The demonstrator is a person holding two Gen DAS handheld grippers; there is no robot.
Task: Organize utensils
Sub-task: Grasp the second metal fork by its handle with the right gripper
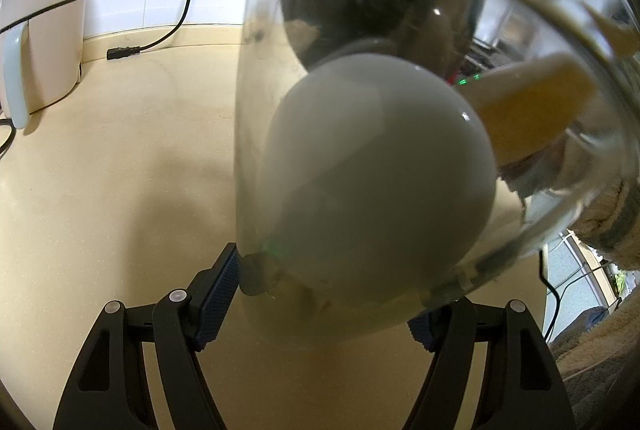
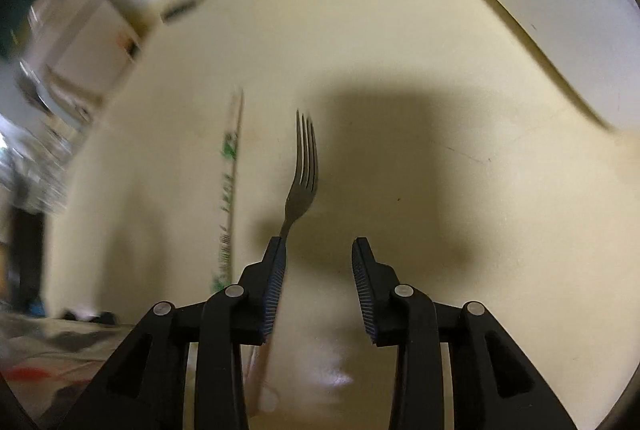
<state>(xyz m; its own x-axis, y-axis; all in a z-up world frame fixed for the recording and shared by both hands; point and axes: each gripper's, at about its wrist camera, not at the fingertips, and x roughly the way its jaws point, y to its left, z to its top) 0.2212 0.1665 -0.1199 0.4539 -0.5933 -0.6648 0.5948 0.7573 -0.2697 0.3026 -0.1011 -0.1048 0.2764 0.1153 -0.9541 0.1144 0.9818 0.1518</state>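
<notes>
We see the fork [image 2: 304, 166] on the counter [image 2: 440, 70], tines toward twelve o'clock, its handle running under the left finger of our right gripper [image 2: 319, 290], whose jaws stand apart and grasp nothing. Wrapped chopsticks [image 2: 230, 182] lie at nine o'clock of it. Our left gripper [image 1: 324, 294] clasps a tilted glass jar [image 1: 360, 110] holding a white spoon [image 1: 380, 170]. The right gripper points steeply down; closing off-centre could skid the fork, and the tilted jar could spill.
</notes>
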